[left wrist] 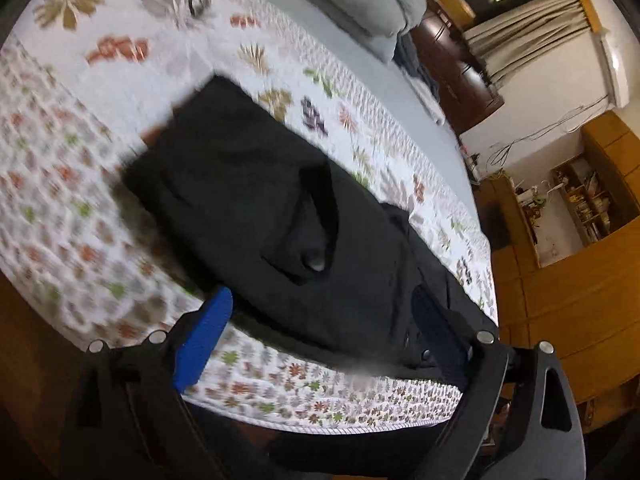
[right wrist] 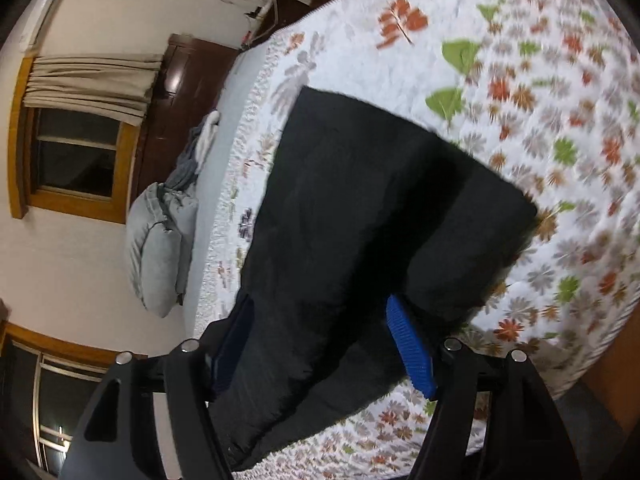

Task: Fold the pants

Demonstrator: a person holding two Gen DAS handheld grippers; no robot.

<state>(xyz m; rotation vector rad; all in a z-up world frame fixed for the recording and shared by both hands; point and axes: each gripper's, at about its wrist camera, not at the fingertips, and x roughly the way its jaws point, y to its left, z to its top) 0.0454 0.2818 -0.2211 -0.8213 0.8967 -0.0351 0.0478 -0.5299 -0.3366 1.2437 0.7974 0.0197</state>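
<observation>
On the floral quilt (left wrist: 120, 80) the black pants (left wrist: 256, 200) lie flat, already folded into a thick block, long axis running away from my fingers toward the grey pillow (right wrist: 160, 248). Left gripper (left wrist: 324, 328) and right gripper (right wrist: 320, 340) both gaping, nothing pinched; near hem sits just ahead between each pair. Left looks marginally closer. No containers around.
</observation>
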